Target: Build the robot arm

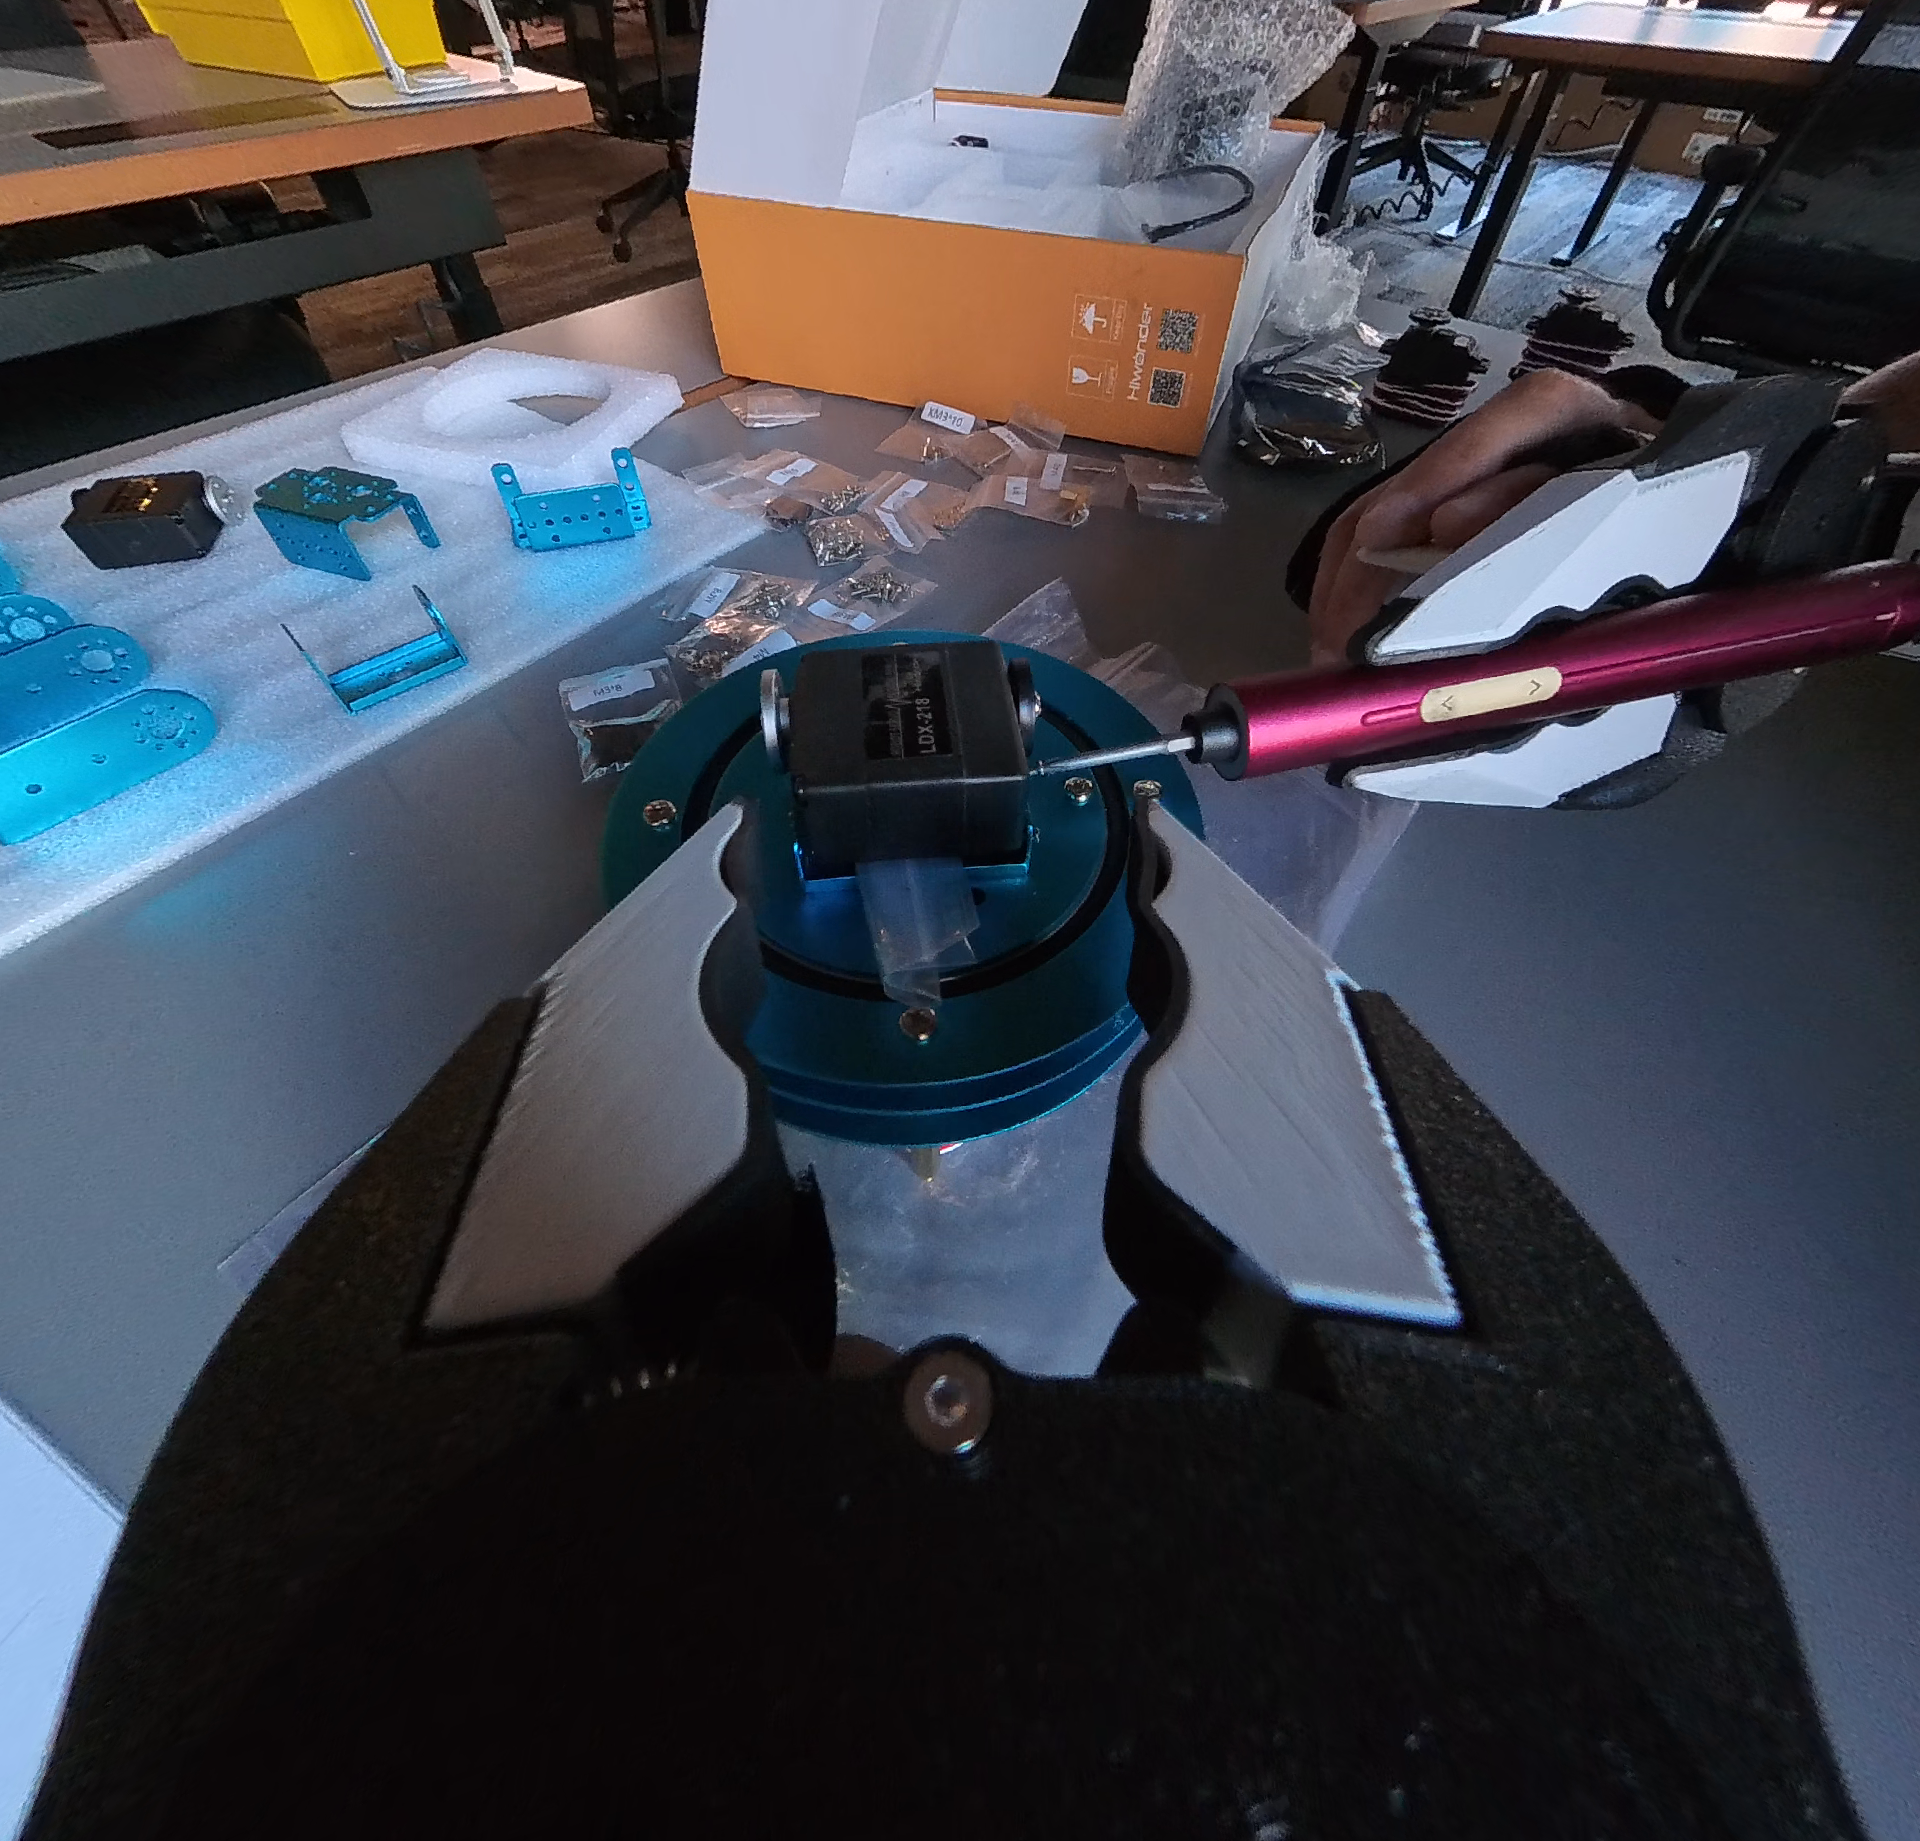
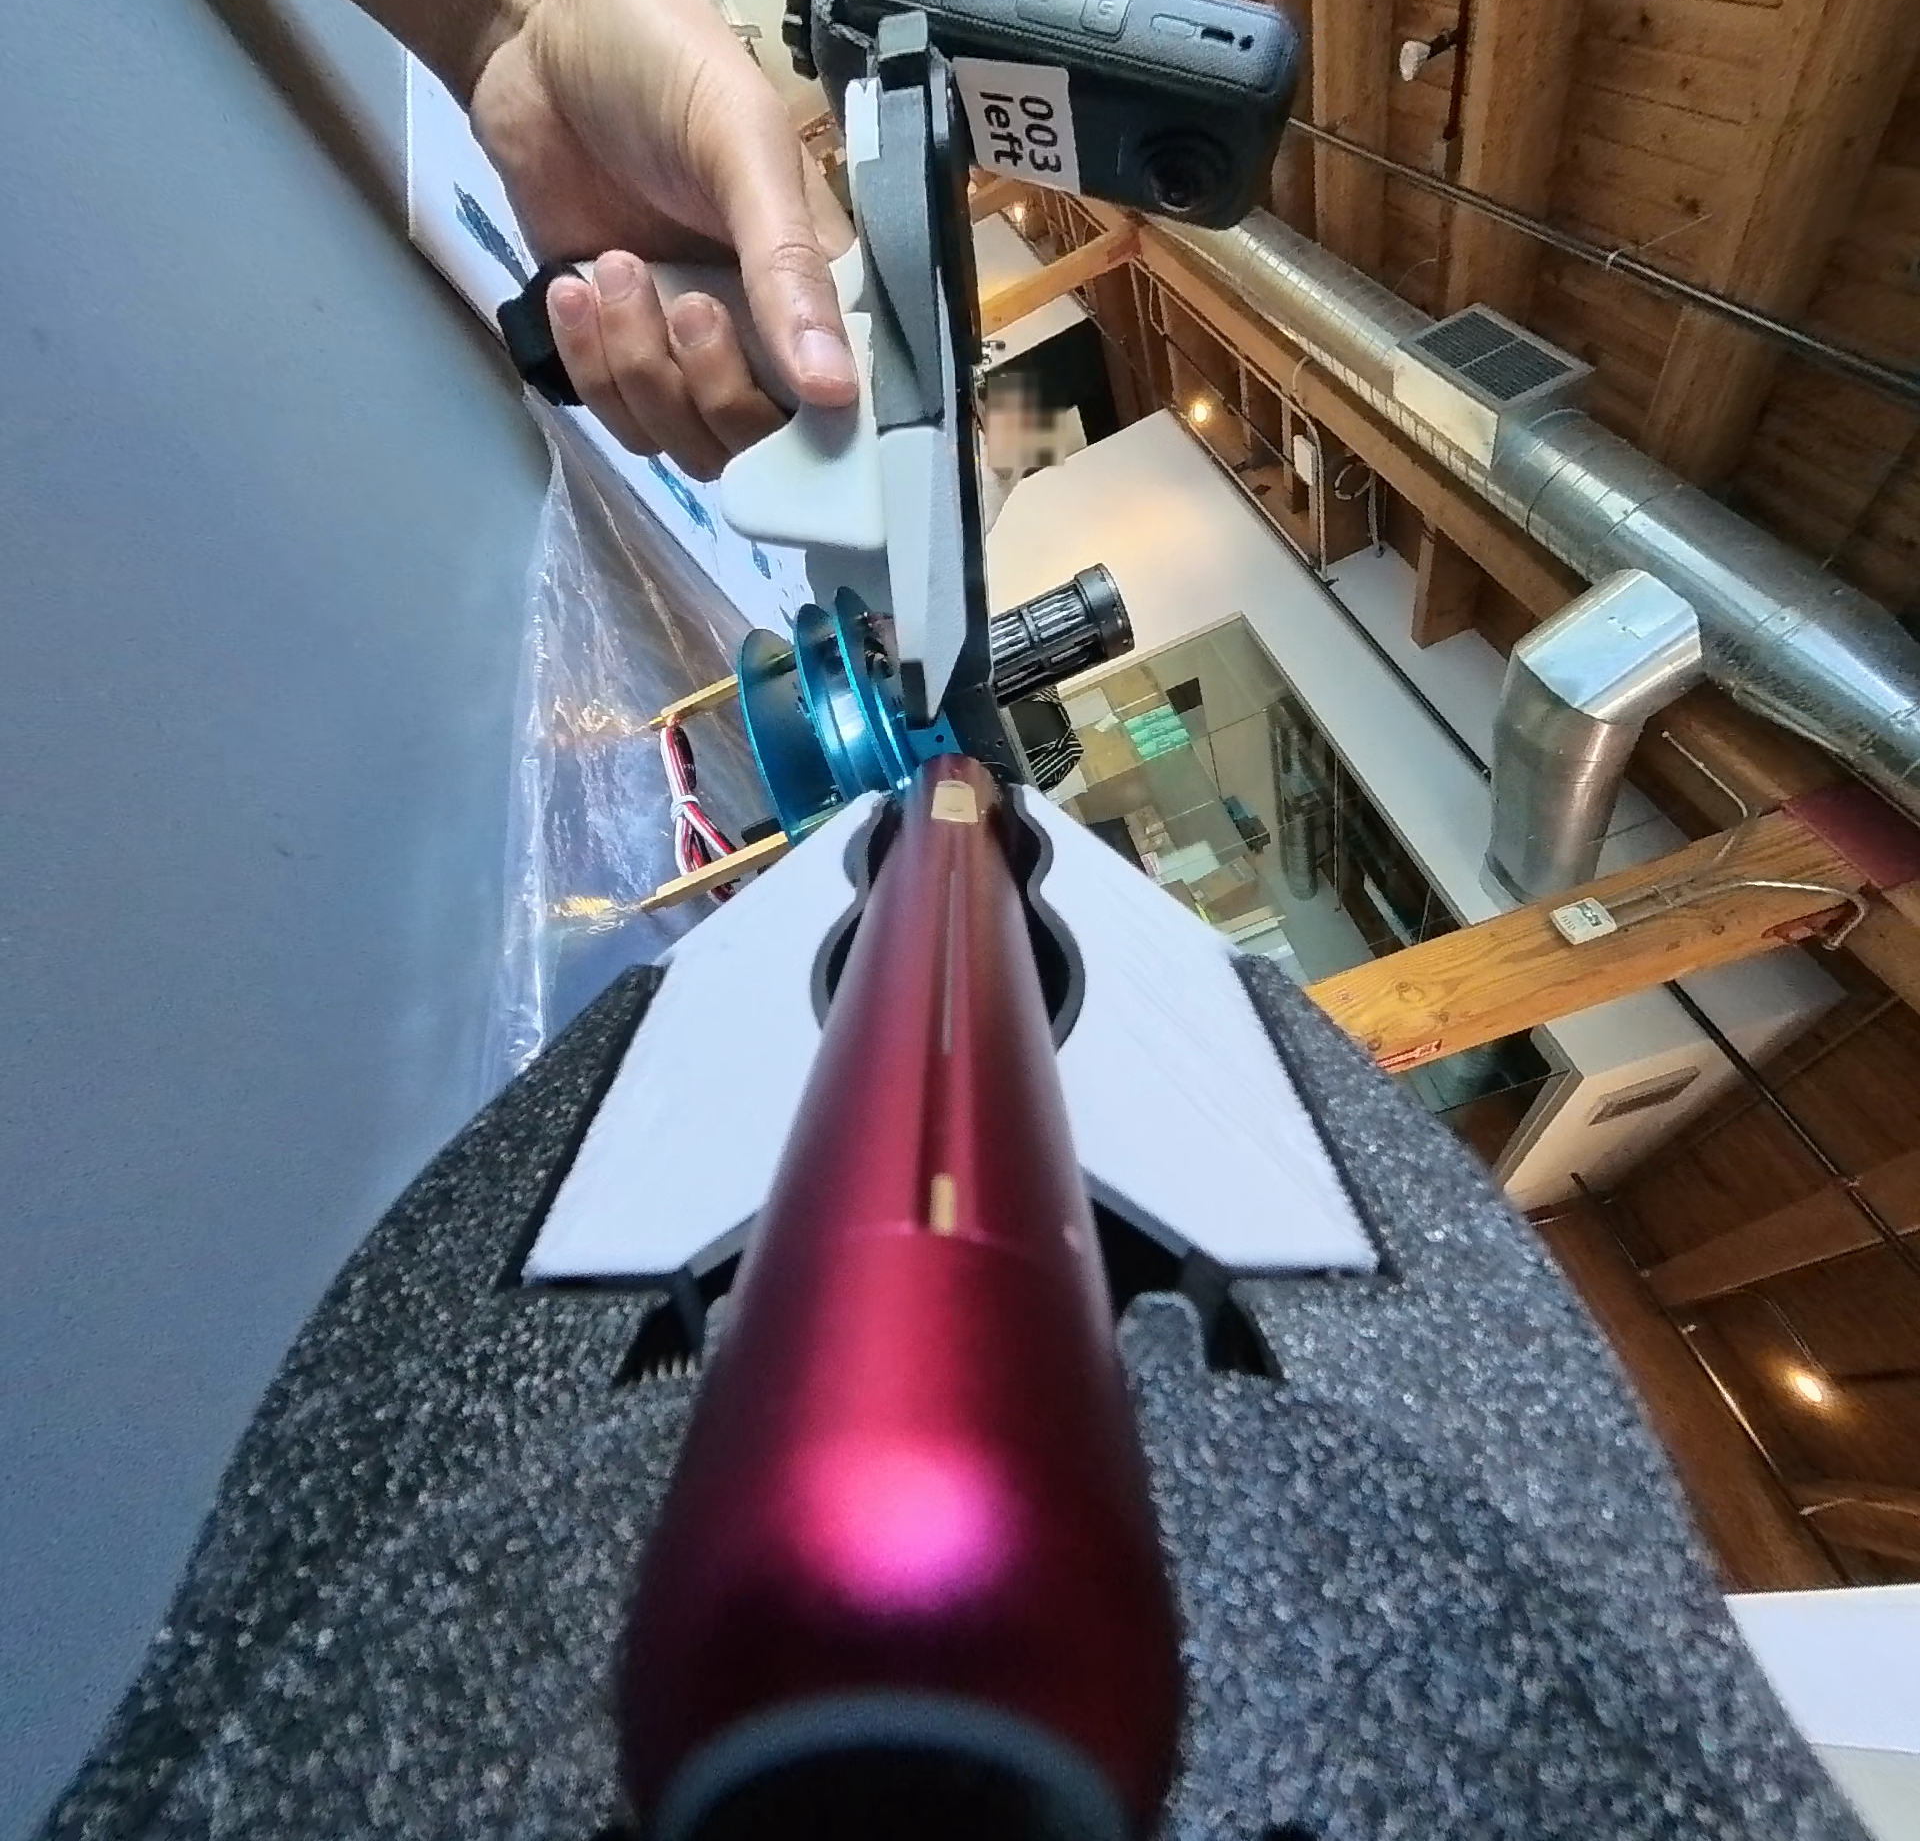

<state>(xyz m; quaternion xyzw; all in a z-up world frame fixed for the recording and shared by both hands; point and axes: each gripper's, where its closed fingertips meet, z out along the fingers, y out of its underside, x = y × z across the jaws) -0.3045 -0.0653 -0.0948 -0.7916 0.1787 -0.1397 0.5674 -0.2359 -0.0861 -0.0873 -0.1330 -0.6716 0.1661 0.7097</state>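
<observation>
A blue round metal base [image 1: 935,1074] stands on the grey table with a black servo [image 1: 899,742] mounted upright on top of it. My left gripper [image 1: 940,815] is closed on the base's upper ring, one finger on each side. My right gripper [image 2: 948,804] is shut on a magenta electric screwdriver [image 2: 935,1168]. In the left wrist view the screwdriver [image 1: 1558,695] comes in from the right, and its thin bit touches the lower right corner of the servo. The right wrist view shows the base [image 2: 831,711] edge-on, with the left gripper [image 2: 935,648] and a hand [image 2: 665,233] on it.
An open orange and white box [image 1: 966,326] stands behind the base. Small bags of screws [image 1: 831,544] lie scattered in front of it. Blue brackets [image 1: 571,513] and another black servo [image 1: 145,518] lie on white foam at the left. A clear plastic bag [image 1: 1299,835] lies under the base.
</observation>
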